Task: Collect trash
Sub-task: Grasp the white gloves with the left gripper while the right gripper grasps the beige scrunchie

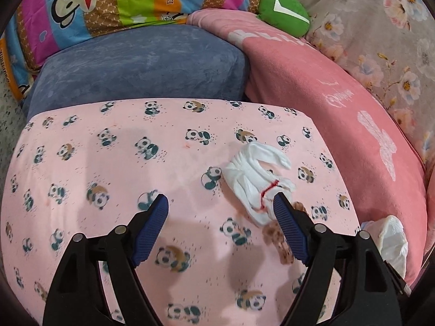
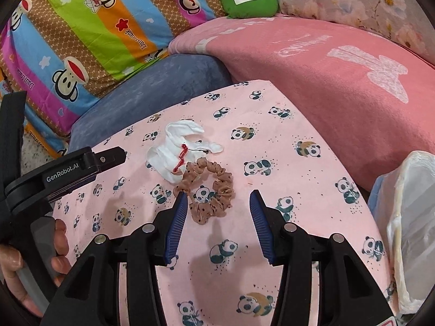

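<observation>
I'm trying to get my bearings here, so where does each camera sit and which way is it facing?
Left wrist: on the left gripper, angled down at the panda cloth; its own open fingers show.
Right wrist: on the right gripper, angled down at the brown scrunchie; its fingers, the left gripper and a hand show.
Shared: white crumpled tissue, scrunchie, panda cloth, green cushion.

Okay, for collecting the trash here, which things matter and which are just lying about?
Part of the job:
- crumpled white tissue with a red mark
- white plastic bag at the right edge, probably for the trash
- left gripper, jaws open
- right gripper, jaws open

Just lying about:
- brown dotted scrunchie, likely not trash
- blue cushion
- green pillow
- pink blanket
</observation>
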Available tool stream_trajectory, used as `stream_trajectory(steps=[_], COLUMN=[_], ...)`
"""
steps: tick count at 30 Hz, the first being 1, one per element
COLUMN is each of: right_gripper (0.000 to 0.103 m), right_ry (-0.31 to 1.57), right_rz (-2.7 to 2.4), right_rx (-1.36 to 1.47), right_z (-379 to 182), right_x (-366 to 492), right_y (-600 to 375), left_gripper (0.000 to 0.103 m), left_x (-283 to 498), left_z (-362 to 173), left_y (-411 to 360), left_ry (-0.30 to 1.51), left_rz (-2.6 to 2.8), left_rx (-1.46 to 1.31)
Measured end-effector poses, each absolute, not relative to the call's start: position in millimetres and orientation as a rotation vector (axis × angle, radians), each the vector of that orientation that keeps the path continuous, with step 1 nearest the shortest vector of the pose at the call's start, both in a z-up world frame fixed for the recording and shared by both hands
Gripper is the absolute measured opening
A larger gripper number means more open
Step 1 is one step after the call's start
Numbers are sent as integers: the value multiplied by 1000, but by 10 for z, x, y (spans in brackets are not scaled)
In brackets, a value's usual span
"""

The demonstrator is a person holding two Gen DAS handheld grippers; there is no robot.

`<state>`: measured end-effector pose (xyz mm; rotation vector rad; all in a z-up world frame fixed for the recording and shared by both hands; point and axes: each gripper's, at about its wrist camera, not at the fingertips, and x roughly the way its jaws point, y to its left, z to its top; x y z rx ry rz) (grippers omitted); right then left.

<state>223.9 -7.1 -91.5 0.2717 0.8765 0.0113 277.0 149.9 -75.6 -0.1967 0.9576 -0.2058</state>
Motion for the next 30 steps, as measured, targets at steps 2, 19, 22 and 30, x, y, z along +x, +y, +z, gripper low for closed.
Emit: stream_trajectory(steps=[2,19,22,30], right_gripper=[49,30,21,14], right_ry=[885,958,962,975], right_rz=[11,-20,-24,-12], right_rx=[268,203,197,261], right_z=[-980,-1455,-1477,-1409], right_x=[2353,2777,2723,2412], right_y=[-57,-1,-13,-132], left_gripper=[76,39,15,7], left_x=[2879,3147,3092,2791], left_z=[-835,-1214,-1202,-1031], left_y=[1458,1226,1189,1089], left_ry=[974,1058,1070,1056], left_rz=[-212,-293,-319,-336], left_rx=[-199,-185,-180,-164])
